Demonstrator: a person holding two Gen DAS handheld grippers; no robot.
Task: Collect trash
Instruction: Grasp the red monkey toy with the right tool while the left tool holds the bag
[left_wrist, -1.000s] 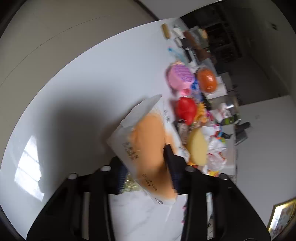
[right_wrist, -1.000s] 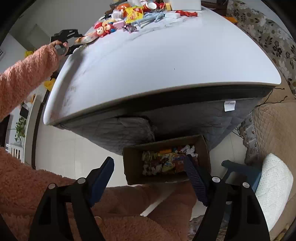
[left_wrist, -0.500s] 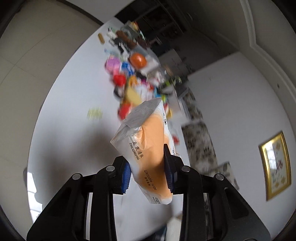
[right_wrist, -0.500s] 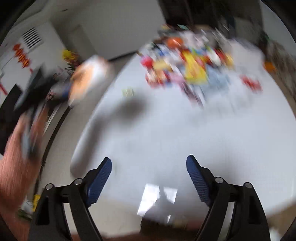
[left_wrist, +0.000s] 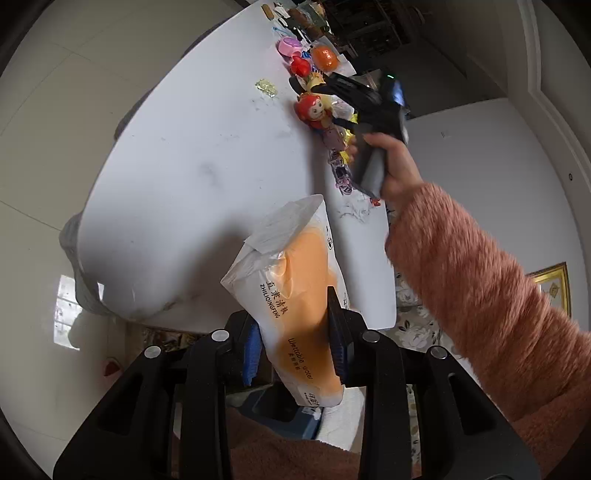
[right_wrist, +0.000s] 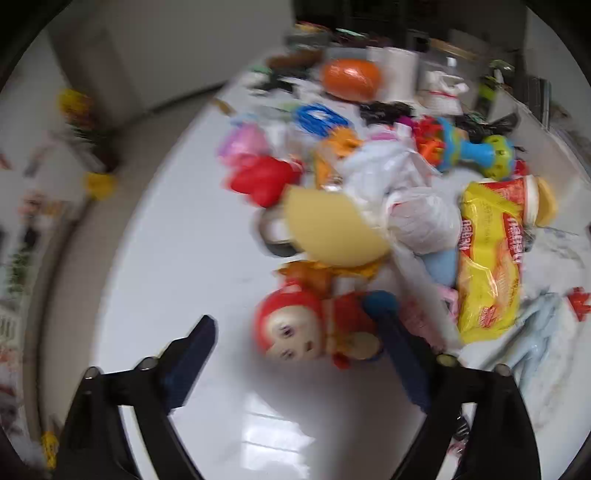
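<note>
The right tool (right_wrist: 295, 347), swung over the table, opens above a doll (right_wrist: 295, 332).

Right wrist view is smearing w/ motion blur: toy pile (right_wrist: 369, 192) details unreadable. Tissue pack (left_wrist: 295, 295) is hiding table's near edge (left_wrist: 184, 321); sleeve (left_wrist: 498, 314) running off-frame.

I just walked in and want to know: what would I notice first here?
Probably the big orange-and-white tissue pack, pinched in the left gripper off the near edge of the white table. Next, the bright pile of toys and wrappers farther along it, where the empty right gripper is opening above a red-haired doll.
</note>
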